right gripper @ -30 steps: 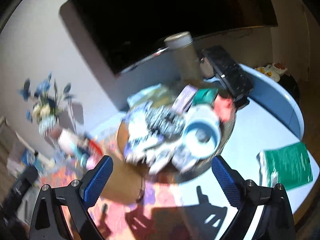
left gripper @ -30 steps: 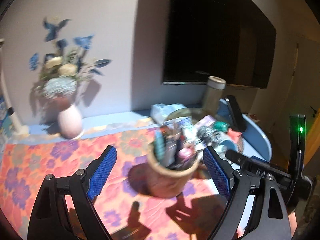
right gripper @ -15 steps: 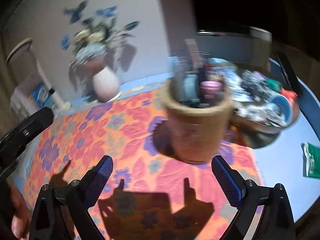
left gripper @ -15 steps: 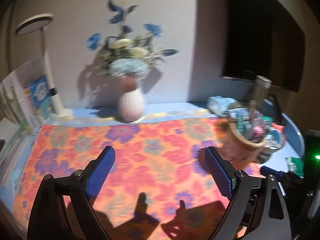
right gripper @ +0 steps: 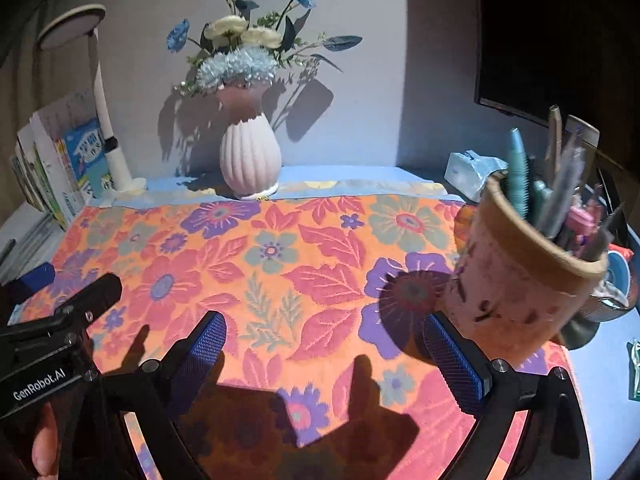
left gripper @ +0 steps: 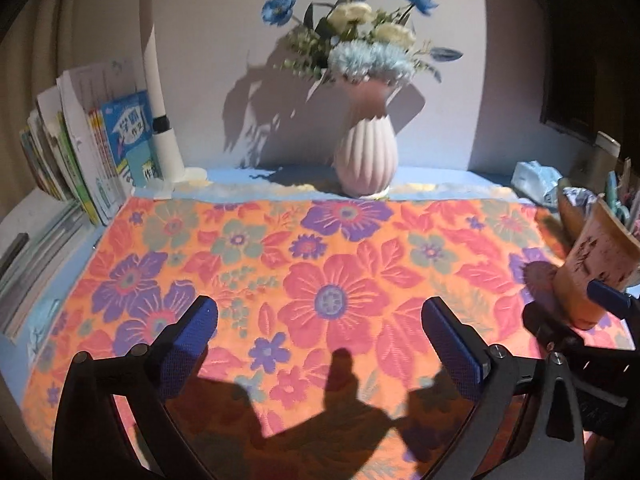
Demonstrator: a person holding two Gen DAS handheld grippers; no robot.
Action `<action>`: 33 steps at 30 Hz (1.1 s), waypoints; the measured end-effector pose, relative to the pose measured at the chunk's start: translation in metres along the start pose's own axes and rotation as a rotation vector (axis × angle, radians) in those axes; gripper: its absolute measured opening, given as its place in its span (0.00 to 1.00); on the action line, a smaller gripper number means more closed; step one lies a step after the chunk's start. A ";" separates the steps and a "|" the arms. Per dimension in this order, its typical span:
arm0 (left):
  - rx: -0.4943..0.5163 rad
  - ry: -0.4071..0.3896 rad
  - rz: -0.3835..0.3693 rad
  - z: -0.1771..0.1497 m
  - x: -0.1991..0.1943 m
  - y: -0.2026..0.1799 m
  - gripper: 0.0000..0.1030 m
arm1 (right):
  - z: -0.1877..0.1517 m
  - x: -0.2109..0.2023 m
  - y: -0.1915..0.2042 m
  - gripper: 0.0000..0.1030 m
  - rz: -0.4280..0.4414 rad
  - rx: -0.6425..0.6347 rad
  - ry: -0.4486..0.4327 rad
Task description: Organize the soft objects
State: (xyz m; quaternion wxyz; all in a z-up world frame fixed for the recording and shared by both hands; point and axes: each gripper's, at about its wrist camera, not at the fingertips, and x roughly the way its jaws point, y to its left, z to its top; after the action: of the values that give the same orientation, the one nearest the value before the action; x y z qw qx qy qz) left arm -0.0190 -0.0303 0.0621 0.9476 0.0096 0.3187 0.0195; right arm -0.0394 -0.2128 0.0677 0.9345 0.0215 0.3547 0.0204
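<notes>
An orange cloth (left gripper: 332,240) with red, purple and green flowers lies spread flat over the table. The same cloth (right gripper: 280,248) fills the right wrist view. My left gripper (left gripper: 322,344) hovers low over its near part. Its jaws are opening wide, and only cloth shows between the blue pads. My right gripper (right gripper: 328,356) hangs open over the cloth just right of the left one, holding nothing. In the right wrist view the left gripper (right gripper: 72,280) reaches in at the left edge, with a hand below it.
A pink ribbed vase (left gripper: 366,160) of blue and white flowers stands at the cloth's far edge. A brown pen cup (right gripper: 516,280) sits on the cloth's right side, close to my right finger. Books (left gripper: 100,152) and a white lamp (left gripper: 160,120) stand at the left; a tissue pack (right gripper: 468,176) lies back right.
Both views have swung left from the cluttered tray and pen cup to the flowered cloth, and dropped closer to it. The left jaws stand wider.
</notes>
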 end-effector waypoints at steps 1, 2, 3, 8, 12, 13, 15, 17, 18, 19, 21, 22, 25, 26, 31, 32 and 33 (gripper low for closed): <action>0.004 0.004 0.001 -0.002 0.005 0.000 0.99 | 0.000 0.006 0.000 0.96 -0.004 0.005 0.001; 0.006 0.008 -0.005 -0.003 0.011 0.000 0.99 | 0.000 0.009 0.000 0.96 -0.006 0.011 0.002; 0.006 0.010 -0.011 -0.003 0.015 0.000 0.99 | 0.000 0.013 -0.001 0.96 -0.008 0.018 0.003; -0.005 0.076 -0.046 -0.006 0.035 0.000 0.99 | 0.000 0.023 -0.011 0.96 -0.003 0.066 0.007; -0.033 0.119 -0.075 -0.009 0.042 0.005 0.99 | -0.001 0.025 -0.017 0.96 0.017 0.101 0.021; -0.036 0.116 -0.067 -0.010 0.042 0.005 0.99 | -0.001 0.027 -0.019 0.96 0.021 0.110 0.029; -0.033 0.109 -0.060 -0.010 0.041 0.003 0.99 | -0.001 0.031 -0.021 0.96 0.033 0.122 0.044; -0.029 0.108 -0.050 -0.011 0.041 0.002 0.99 | -0.001 0.033 -0.022 0.96 0.035 0.130 0.059; -0.027 0.109 -0.048 -0.011 0.041 0.002 0.99 | -0.001 0.034 -0.022 0.96 0.035 0.132 0.063; -0.027 0.110 -0.049 -0.010 0.041 0.002 0.99 | -0.002 0.034 -0.022 0.96 0.035 0.132 0.064; -0.035 0.116 -0.056 -0.010 0.043 0.004 0.99 | -0.002 0.034 -0.022 0.96 0.031 0.127 0.062; -0.040 0.119 -0.060 -0.010 0.043 0.006 0.99 | -0.002 0.034 -0.021 0.96 0.027 0.121 0.061; -0.058 0.121 -0.061 -0.009 0.043 0.009 0.99 | -0.002 0.034 -0.018 0.96 0.018 0.106 0.059; -0.062 0.121 -0.063 -0.009 0.044 0.010 0.99 | -0.001 0.034 -0.018 0.96 0.016 0.103 0.059; -0.056 0.127 -0.068 -0.009 0.044 0.007 0.99 | -0.001 0.036 -0.017 0.96 0.013 0.098 0.069; -0.050 0.124 -0.064 -0.009 0.043 0.006 0.99 | -0.001 0.037 -0.017 0.96 0.012 0.098 0.072; -0.047 0.123 -0.062 -0.010 0.043 0.005 0.99 | -0.001 0.037 -0.017 0.96 0.012 0.097 0.074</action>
State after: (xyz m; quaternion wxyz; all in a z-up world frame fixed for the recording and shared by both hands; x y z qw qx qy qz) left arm 0.0091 -0.0229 0.0287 0.9263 -0.0239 0.3760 -0.0017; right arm -0.0118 -0.2278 0.0418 0.9185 0.0682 0.3894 0.0093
